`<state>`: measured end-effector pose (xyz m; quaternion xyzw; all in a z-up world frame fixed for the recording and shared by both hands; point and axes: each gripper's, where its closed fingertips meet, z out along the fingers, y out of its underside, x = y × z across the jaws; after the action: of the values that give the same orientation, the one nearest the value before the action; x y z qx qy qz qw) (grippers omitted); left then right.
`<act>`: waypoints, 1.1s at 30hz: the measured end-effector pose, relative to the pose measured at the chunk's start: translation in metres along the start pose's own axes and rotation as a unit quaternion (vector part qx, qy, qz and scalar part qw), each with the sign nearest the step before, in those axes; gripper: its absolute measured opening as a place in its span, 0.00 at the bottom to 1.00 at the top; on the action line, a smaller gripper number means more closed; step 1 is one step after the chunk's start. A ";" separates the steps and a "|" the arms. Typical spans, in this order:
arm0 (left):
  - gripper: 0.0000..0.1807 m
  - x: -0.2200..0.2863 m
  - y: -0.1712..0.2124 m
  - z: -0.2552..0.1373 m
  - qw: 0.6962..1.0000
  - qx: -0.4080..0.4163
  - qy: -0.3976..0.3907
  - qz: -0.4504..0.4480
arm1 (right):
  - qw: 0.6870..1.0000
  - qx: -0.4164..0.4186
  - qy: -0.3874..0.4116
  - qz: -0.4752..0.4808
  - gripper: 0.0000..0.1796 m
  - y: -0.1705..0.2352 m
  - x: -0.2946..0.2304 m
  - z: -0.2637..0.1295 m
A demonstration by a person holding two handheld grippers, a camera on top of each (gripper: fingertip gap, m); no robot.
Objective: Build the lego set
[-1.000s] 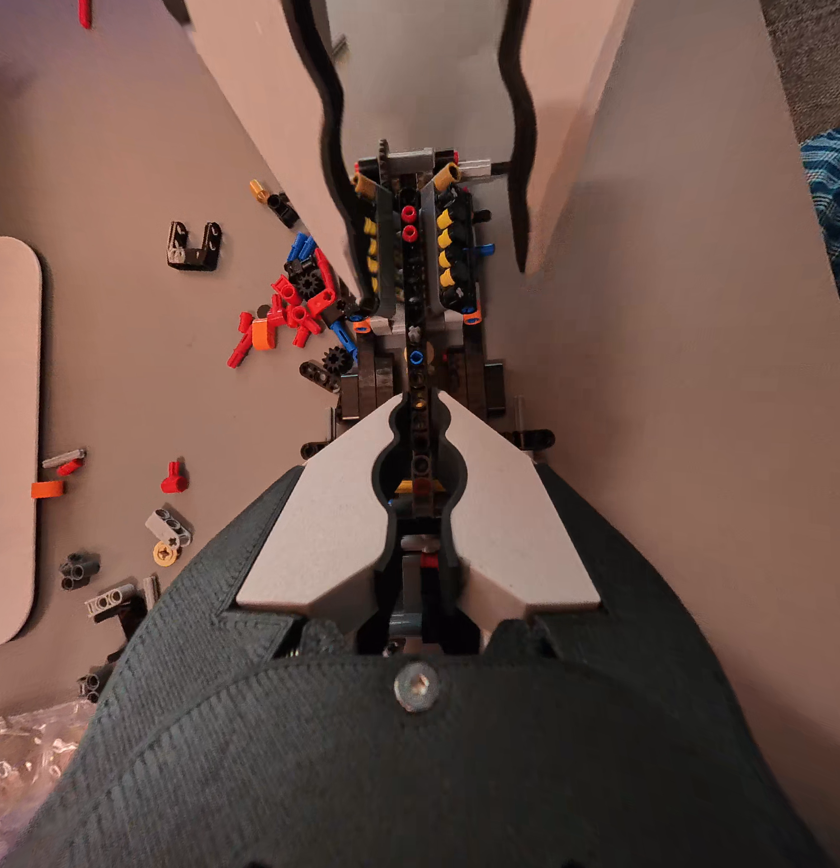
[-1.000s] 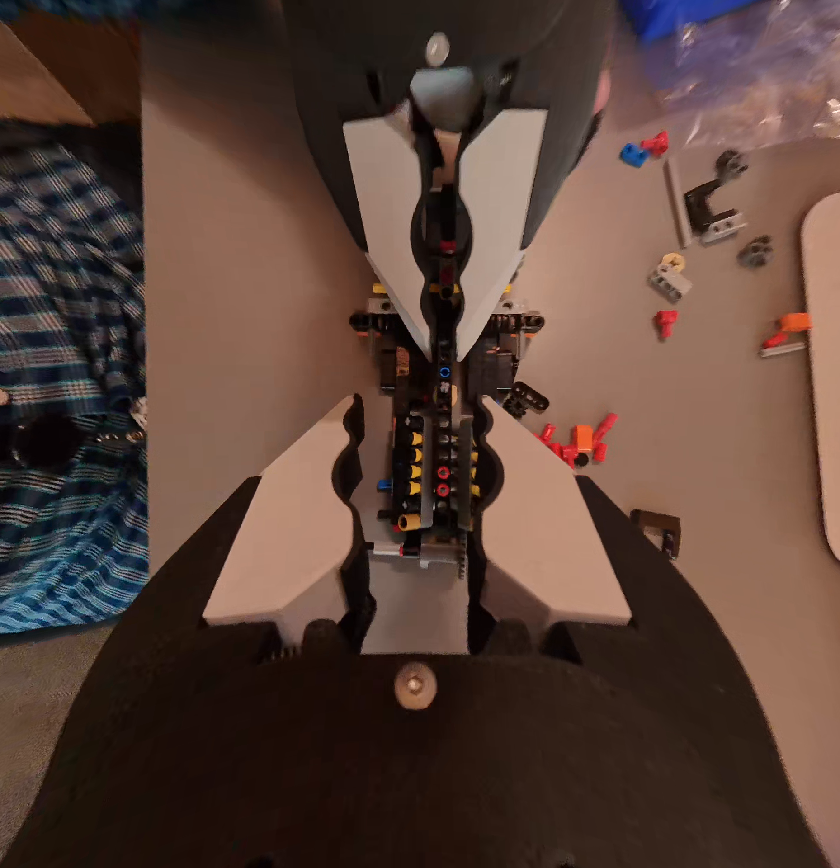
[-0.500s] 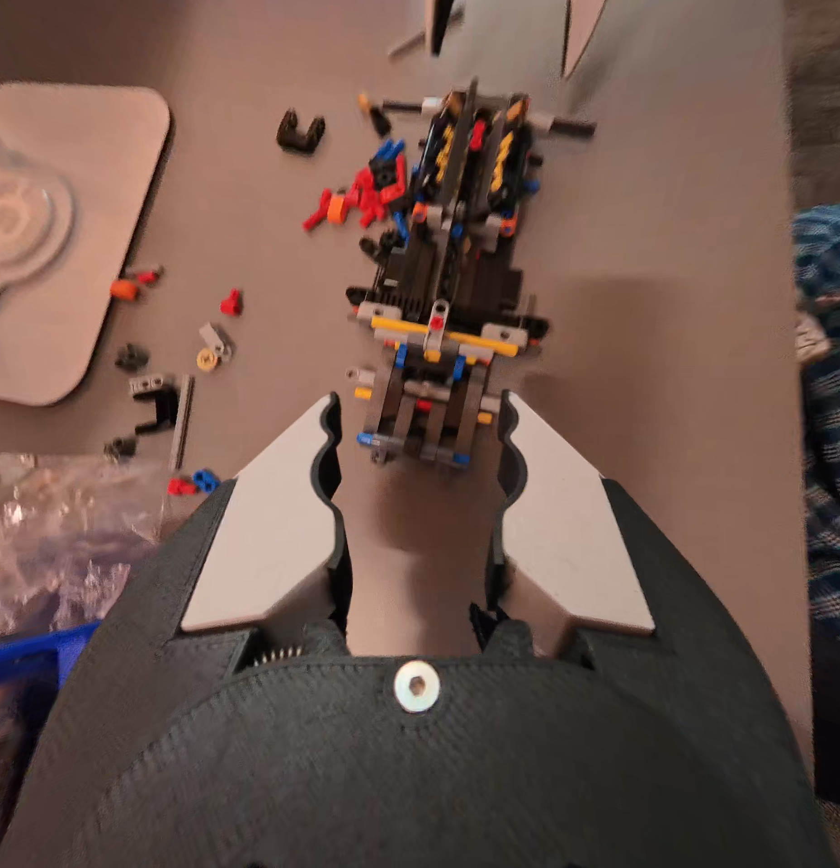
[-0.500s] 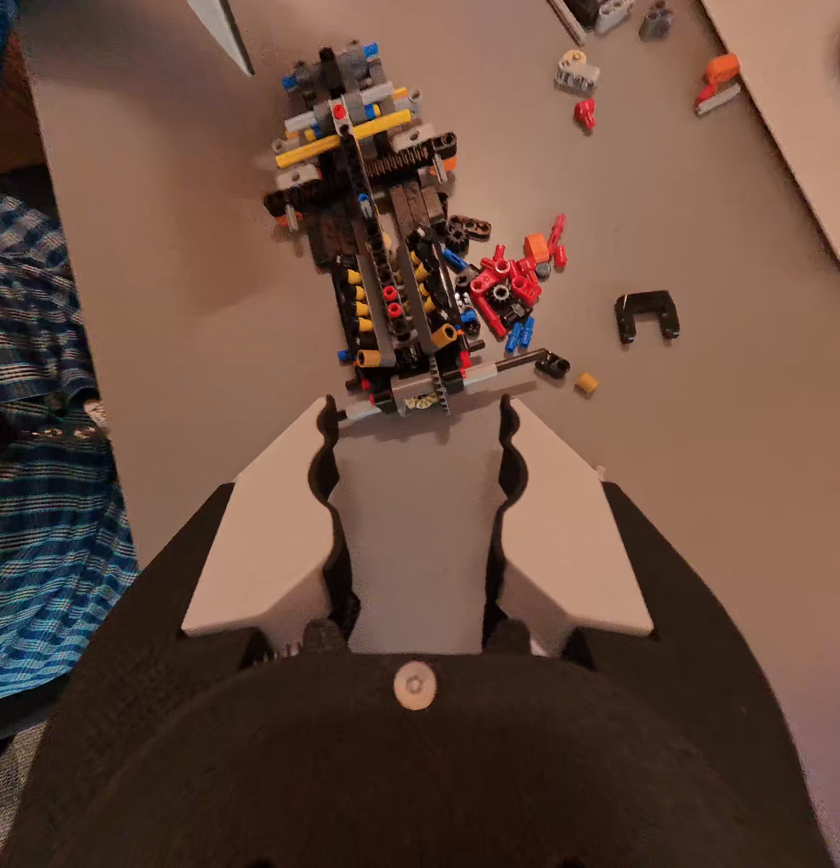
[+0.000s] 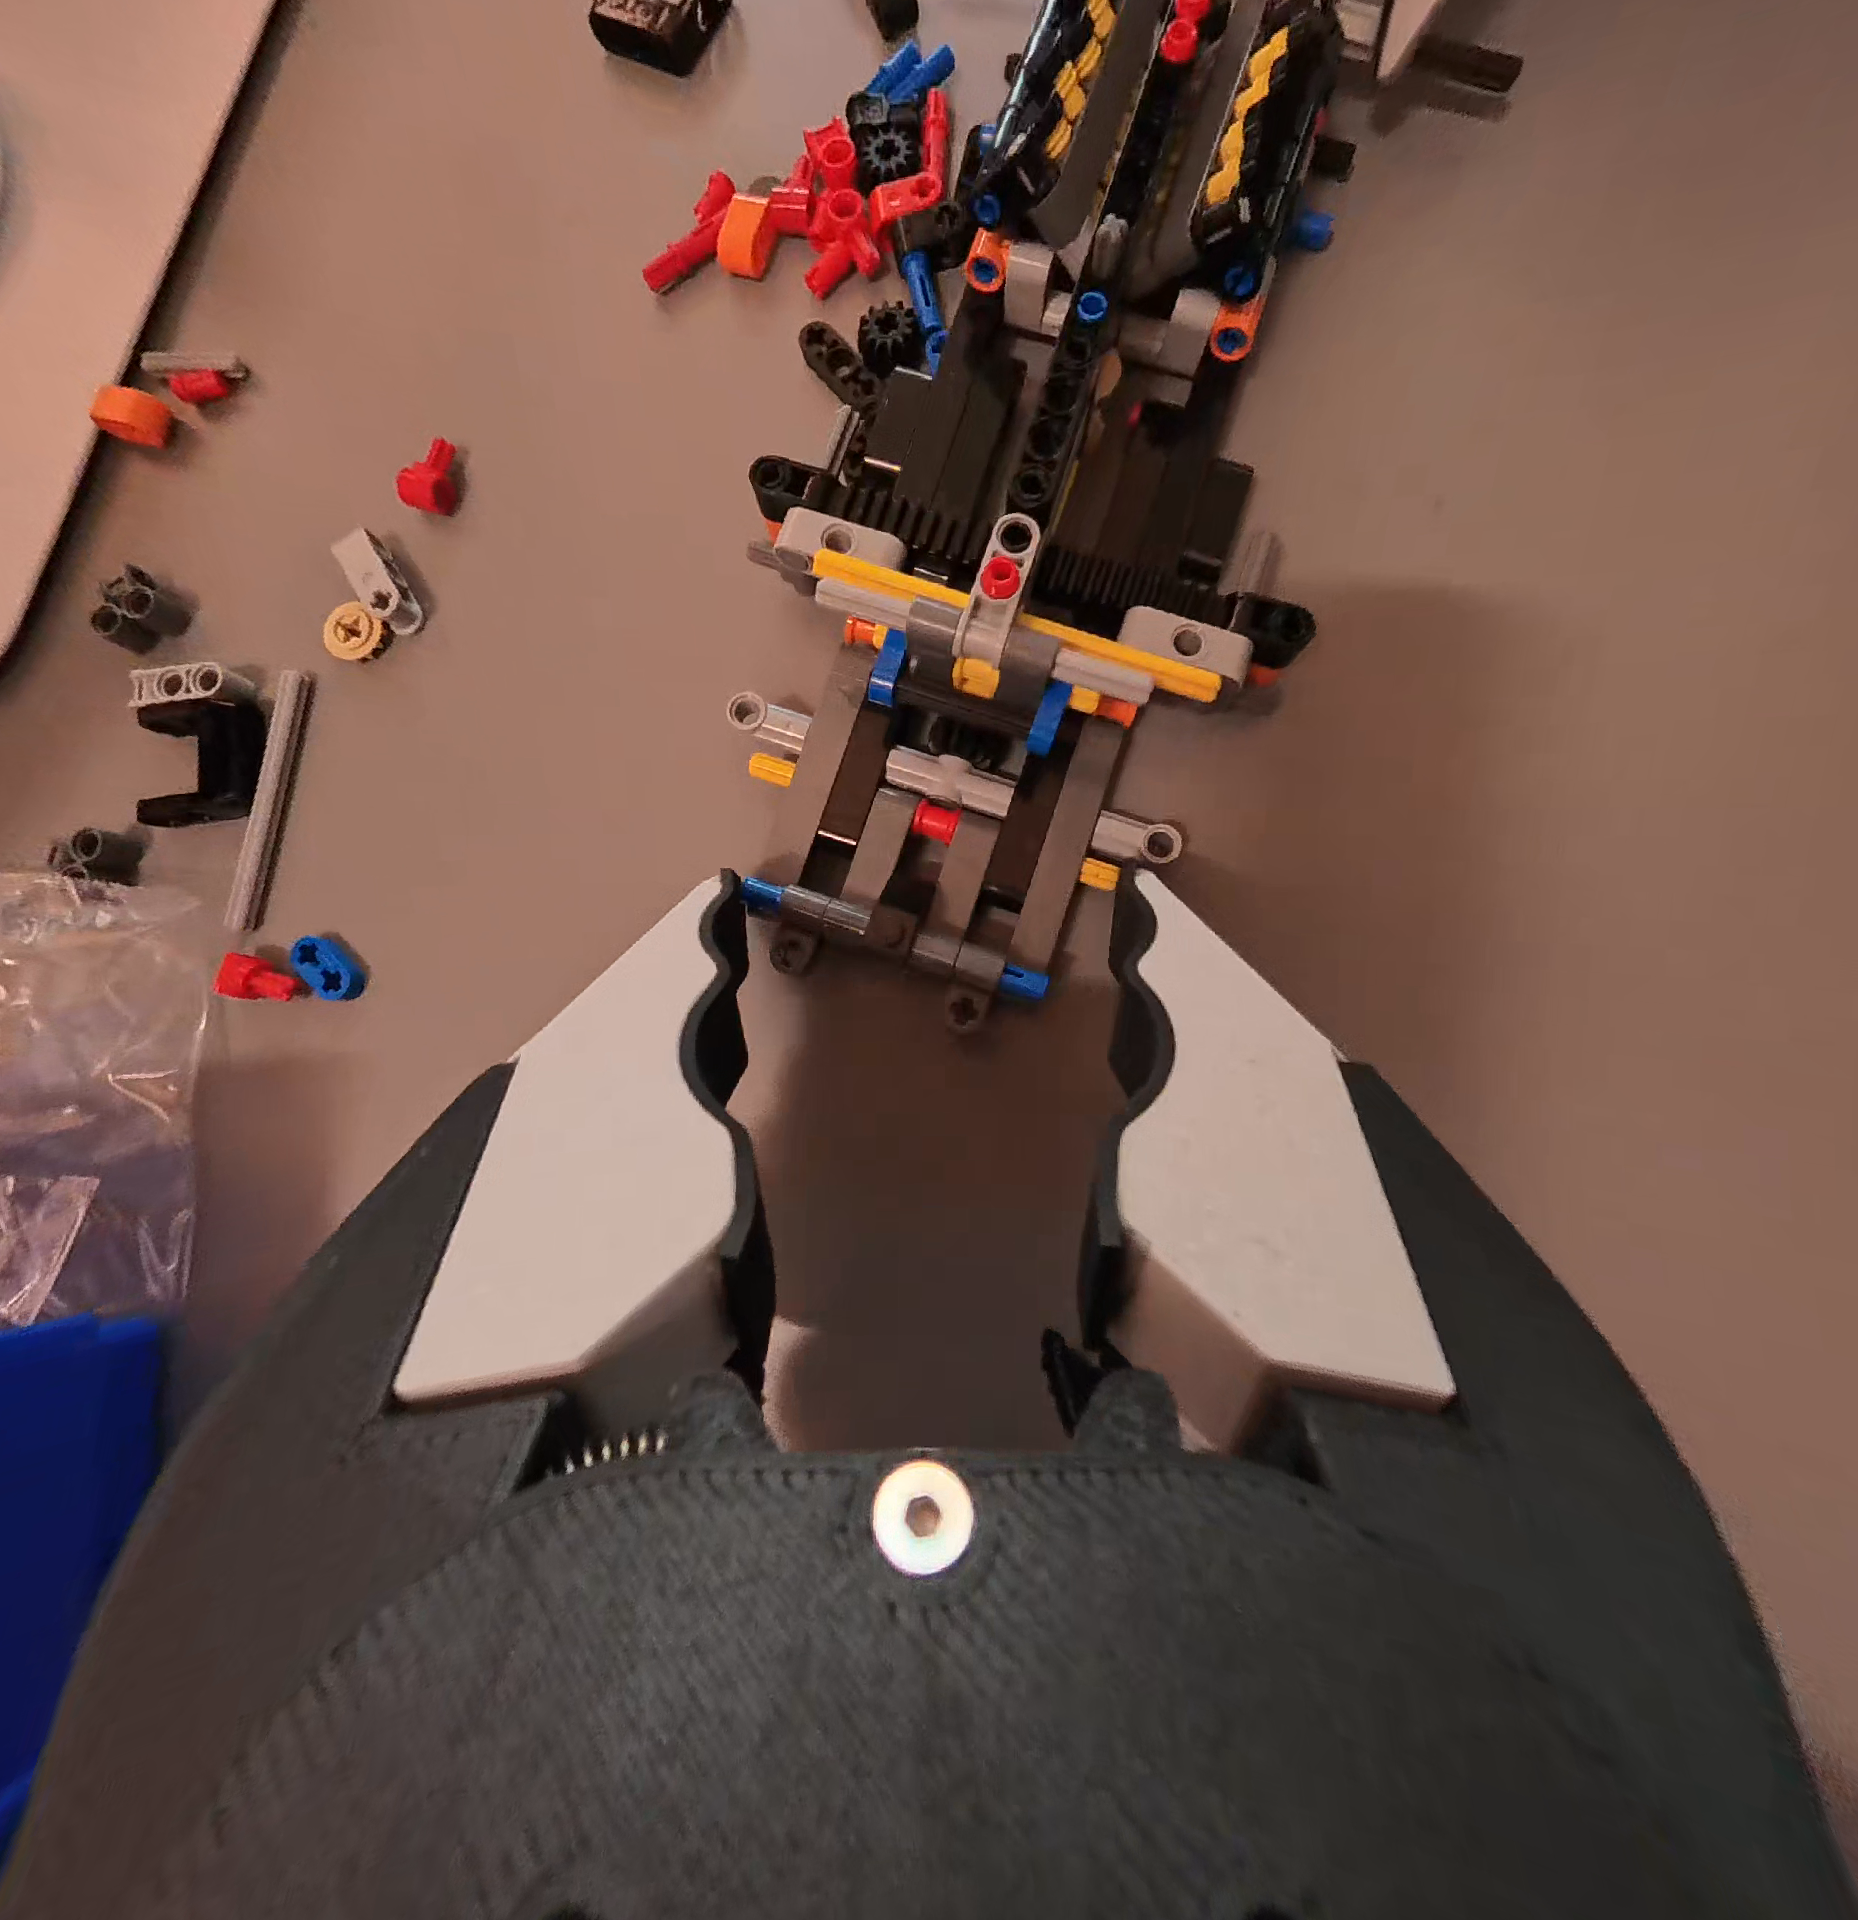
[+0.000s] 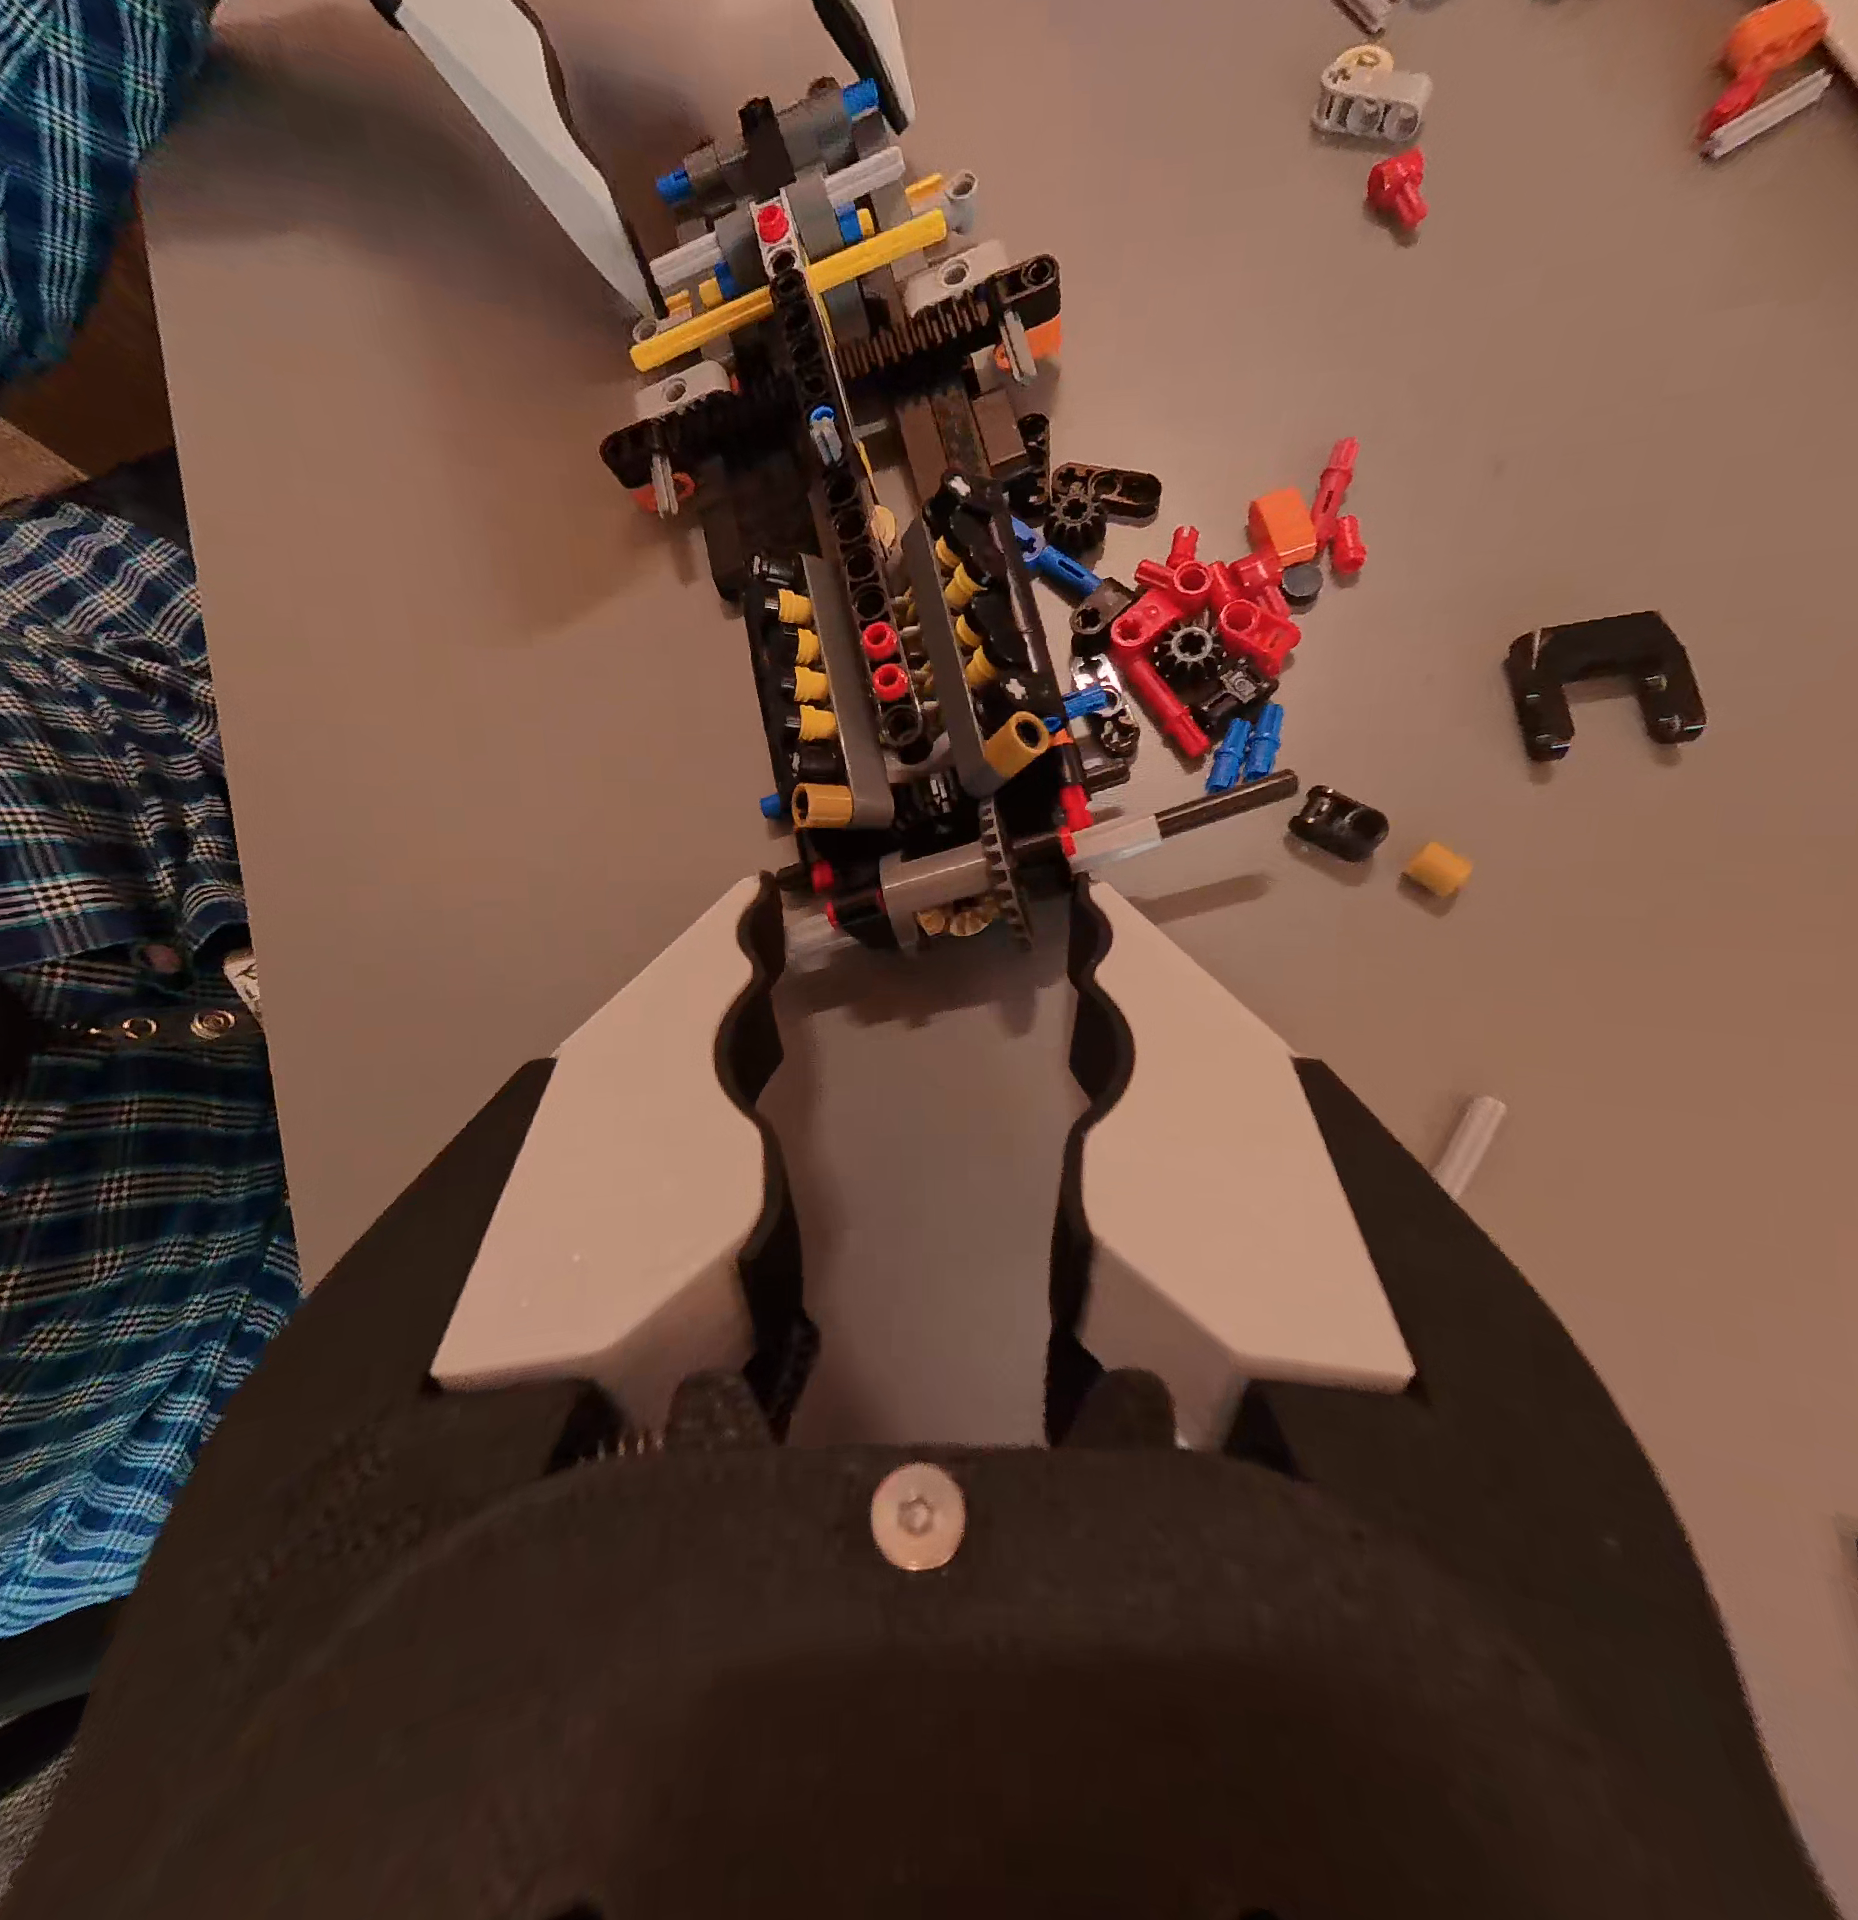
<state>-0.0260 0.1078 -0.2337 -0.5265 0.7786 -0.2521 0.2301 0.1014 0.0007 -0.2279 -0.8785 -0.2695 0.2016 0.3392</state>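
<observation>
While lego model [image 5: 1018, 665] lies on table, left gripper [image 5: 920, 894] and right gripper [image 6: 920, 894] face opposite ends, jaws apart, empty.

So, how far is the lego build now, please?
Partly done. The long chassis is assembled, with a yellow axle across it and a gear at one end. Nothing is in hand: the left gripper and right gripper are both open, one at each end of it. A pile of loose parts and a black bracket lie unattached on the table.
</observation>
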 end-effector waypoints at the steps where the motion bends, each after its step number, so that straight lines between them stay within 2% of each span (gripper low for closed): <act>1: 0.41 0.000 0.000 0.000 1.000 0.002 0.003 0.003 | 1.000 0.004 0.002 0.000 0.28 -0.001 -0.001 -0.001; 6: 0.38 0.000 0.002 -0.004 1.000 0.009 0.007 0.022 | 1.000 0.017 0.007 -0.002 0.26 -0.007 -0.012 -0.006; 11: 0.38 0.003 0.013 -0.013 0.999 -0.009 0.022 0.046 | 0.999 0.030 0.016 0.005 0.29 -0.015 -0.039 -0.002; 17: 0.38 0.008 0.024 -0.021 0.993 -0.037 0.074 0.082 | 0.999 -0.014 0.031 0.020 0.32 0.001 -0.070 0.019; 23: 0.39 0.001 0.028 -0.023 0.991 -0.064 0.079 0.087 | 1.000 -0.007 0.020 0.023 0.33 0.000 -0.080 0.021; 30: 0.38 0.007 0.000 -0.048 0.999 0.033 -0.017 0.011 | 1.000 0.027 0.002 -0.005 0.37 -0.011 -0.063 0.000; 32: 0.30 0.015 -0.015 -0.053 0.996 0.076 -0.035 -0.017 | 1.000 0.022 0.000 -0.020 0.41 -0.012 -0.053 0.002; 33: 0.29 0.022 -0.017 -0.051 0.996 0.079 -0.028 -0.037 | 0.999 0.021 0.001 -0.033 0.43 -0.012 -0.048 0.004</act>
<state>-0.0537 0.0893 -0.1857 -0.5420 0.7295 -0.3060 0.2835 0.0585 -0.0189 -0.2136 -0.8620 -0.2940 0.1950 0.3641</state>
